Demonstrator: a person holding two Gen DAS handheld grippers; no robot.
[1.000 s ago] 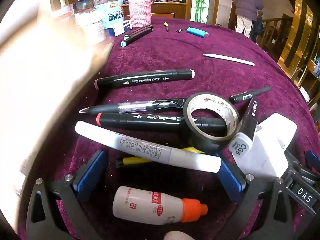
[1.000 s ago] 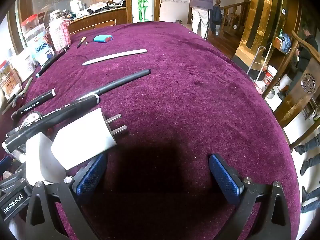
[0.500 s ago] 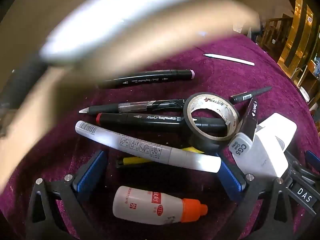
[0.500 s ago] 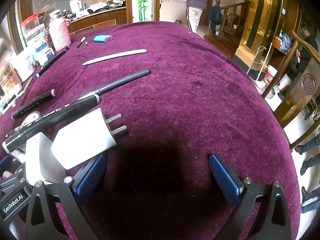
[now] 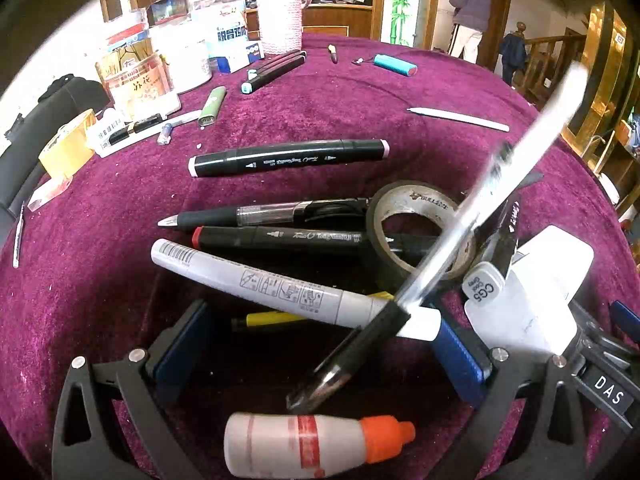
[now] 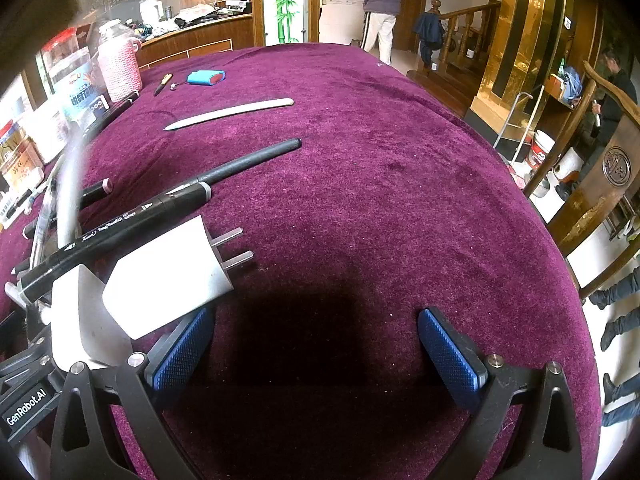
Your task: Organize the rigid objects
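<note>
Resting low over the purple tablecloth (image 5: 100, 280), the left gripper (image 5: 320, 344) has its jaws spread, pinching nothing. A grey paint marker (image 5: 280, 288) lies between its pads, a white bottle (image 5: 304, 444) at 6 o'clock, a tape roll (image 5: 416, 232) at 1 o'clock. A blurred clear pen (image 5: 452, 248) slants over the pile. The right gripper (image 6: 316, 352) is likewise spread and empty; a white plug adapter (image 6: 168, 276) touches its left pad at 10 o'clock.
</note>
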